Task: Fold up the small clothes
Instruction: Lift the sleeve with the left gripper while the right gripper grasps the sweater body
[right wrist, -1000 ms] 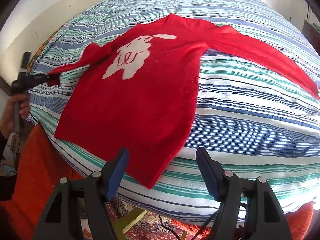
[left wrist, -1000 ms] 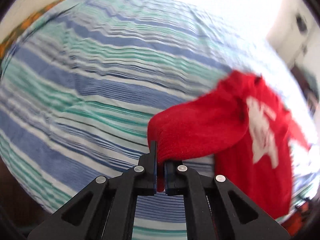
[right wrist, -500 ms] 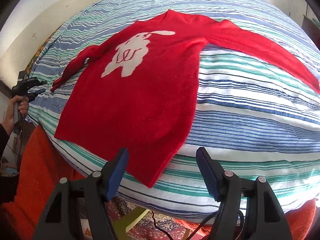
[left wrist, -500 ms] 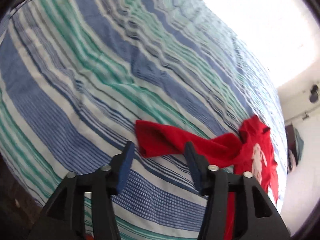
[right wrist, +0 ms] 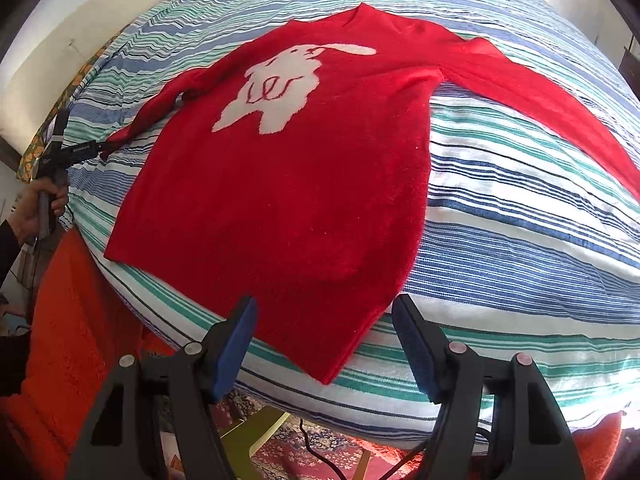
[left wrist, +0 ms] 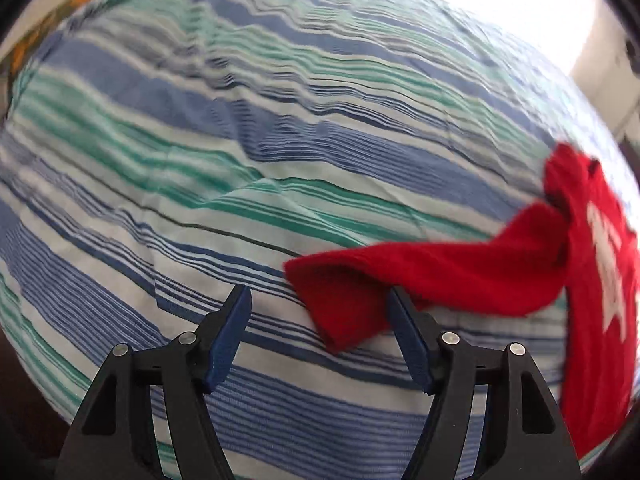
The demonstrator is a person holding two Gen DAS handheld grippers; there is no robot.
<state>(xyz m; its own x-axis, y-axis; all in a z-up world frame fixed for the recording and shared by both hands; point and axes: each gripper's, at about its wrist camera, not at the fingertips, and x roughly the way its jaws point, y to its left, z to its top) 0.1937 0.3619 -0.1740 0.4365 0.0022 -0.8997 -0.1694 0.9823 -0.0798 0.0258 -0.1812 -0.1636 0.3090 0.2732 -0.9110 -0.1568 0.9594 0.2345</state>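
Note:
A red sweater (right wrist: pixel 304 184) with a white rabbit motif lies flat, front up, on the striped bed, both sleeves spread out. My right gripper (right wrist: pixel 324 344) is open, its jaws on either side of the sweater's bottom hem corner. My left gripper (left wrist: pixel 318 340) is open just in front of the cuff of the left sleeve (left wrist: pixel 420 276), which lies on the bed. The left gripper also shows in the right wrist view (right wrist: pixel 80 150), at the sleeve's cuff end.
The bed cover (right wrist: pixel 520 208) has blue, green and white stripes. An orange-red blanket (right wrist: pixel 72 320) hangs off the near bed edge. A patterned rug and a yellow-green stool (right wrist: pixel 260 432) lie on the floor below.
My left gripper was shut on the sleeve cuff, then opened and let it drop on the bed; it now sits close to the cuff. My right gripper has moved closer to the hem.

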